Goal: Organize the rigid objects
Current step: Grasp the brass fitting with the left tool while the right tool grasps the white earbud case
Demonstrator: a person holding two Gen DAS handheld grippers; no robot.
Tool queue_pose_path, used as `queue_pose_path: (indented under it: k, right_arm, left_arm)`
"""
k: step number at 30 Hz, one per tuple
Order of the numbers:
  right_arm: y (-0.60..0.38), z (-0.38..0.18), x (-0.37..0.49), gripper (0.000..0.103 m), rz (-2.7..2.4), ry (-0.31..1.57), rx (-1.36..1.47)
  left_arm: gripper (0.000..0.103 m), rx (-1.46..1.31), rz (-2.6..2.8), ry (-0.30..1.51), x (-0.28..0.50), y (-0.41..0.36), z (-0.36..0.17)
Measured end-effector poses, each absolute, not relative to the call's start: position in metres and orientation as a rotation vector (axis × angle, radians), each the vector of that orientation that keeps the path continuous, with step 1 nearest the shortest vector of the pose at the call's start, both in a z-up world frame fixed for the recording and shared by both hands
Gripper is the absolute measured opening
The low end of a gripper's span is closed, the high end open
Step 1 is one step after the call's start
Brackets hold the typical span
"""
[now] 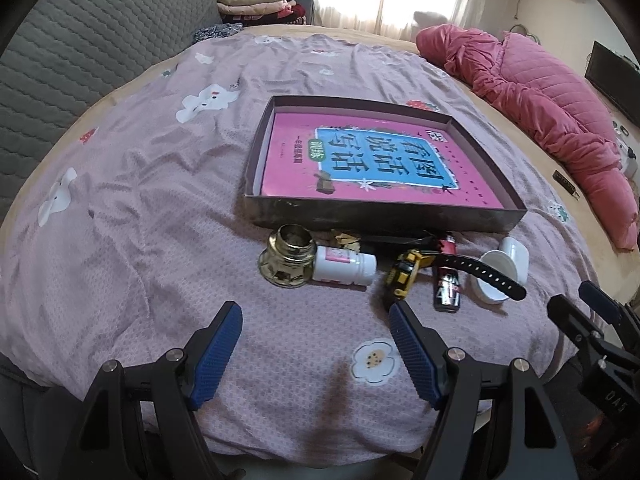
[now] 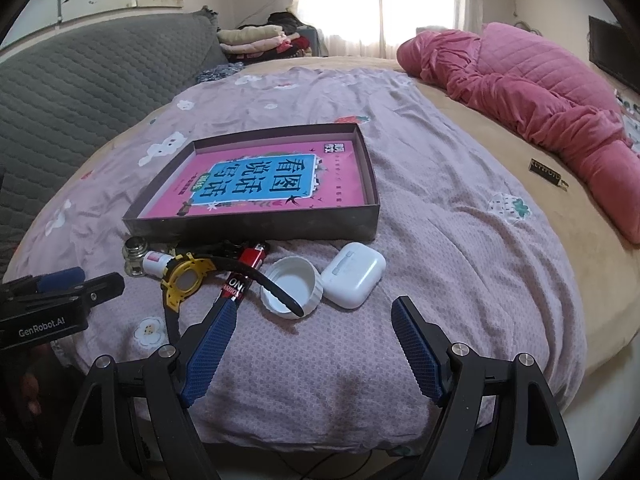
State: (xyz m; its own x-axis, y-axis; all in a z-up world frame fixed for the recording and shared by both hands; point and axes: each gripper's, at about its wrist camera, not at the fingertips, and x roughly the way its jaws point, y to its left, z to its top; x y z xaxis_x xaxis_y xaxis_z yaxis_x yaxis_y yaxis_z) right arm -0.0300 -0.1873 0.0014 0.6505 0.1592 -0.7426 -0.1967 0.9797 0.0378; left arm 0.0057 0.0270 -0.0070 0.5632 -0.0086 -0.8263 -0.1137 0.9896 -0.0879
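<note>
Both wrist views look forward low over the bed (image 1: 120,200), sharing the nearby box (image 1: 384,216) (image 2: 256,226).

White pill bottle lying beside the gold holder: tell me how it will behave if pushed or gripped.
The white pill bottle lies on its side, so a push would probably roll it across the soft bedspread. Its smooth round plastic may slip between tongs. It looks small and probably light, and it touches the gold holder, which might be nudged too.

A bed (image 1: 140,208) with a mauve flowered cover carries a shallow box (image 1: 384,216); close before it lie a brass cap (image 1: 286,256), pill bottle (image 1: 344,266), watch (image 1: 408,270), battery (image 1: 447,288), white lid (image 1: 494,276) and earbud case (image 2: 354,274).
</note>
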Motion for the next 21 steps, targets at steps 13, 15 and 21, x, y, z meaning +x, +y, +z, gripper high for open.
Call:
queue_pose_path:
  k: [13,15,21]
  right_arm:
    - [-0.206,-0.004,-0.022,0.081,0.161,0.856,-0.008]
    - [-0.209,-0.006,-0.019,0.081,0.156,0.859,-0.002]
    - [-0.216,-0.010,-0.012,0.081,0.141,0.869,0.015]
  left_arm:
    - [0.075,-0.198,0.118,0.991,0.012,0.061,-0.021]
    - [0.075,-0.212,0.119,0.996,0.014,0.064,-0.025]
    - [0.075,-0.249,0.122,0.991,0.026,0.070,-0.032]
